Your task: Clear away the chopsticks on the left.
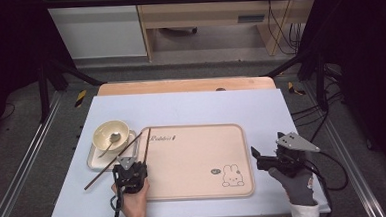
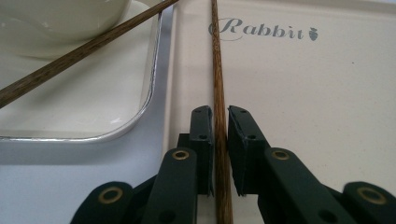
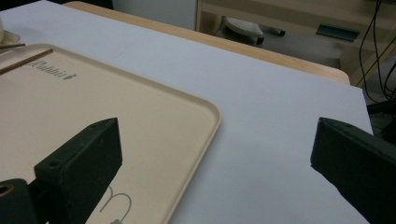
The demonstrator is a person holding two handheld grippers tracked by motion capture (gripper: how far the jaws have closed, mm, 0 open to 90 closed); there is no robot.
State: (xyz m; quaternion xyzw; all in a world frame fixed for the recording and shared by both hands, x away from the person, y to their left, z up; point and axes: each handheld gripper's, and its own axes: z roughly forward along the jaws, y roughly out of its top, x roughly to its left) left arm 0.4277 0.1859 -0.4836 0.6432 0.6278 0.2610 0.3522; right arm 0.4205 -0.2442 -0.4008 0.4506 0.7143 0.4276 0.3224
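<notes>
Left gripper [image 2: 219, 126] fingers pinch the chopstick [image 2: 217, 84] near its lower end, on the tray [image 2: 303, 116]. Light, stiff, slippery: grip firmly. Right gripper [image 3: 215, 154] fingers stand wide, empty

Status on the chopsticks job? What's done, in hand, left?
Done: nothing clearly finished. One chopstick lies across the white dish beside the bowl, its lower end out on the table.
In hand: the left gripper has its jaws close around the other chopstick, which lies along the tray's left edge.
Left: probably the first chopstick. The right gripper is open at the tray's right.
</notes>
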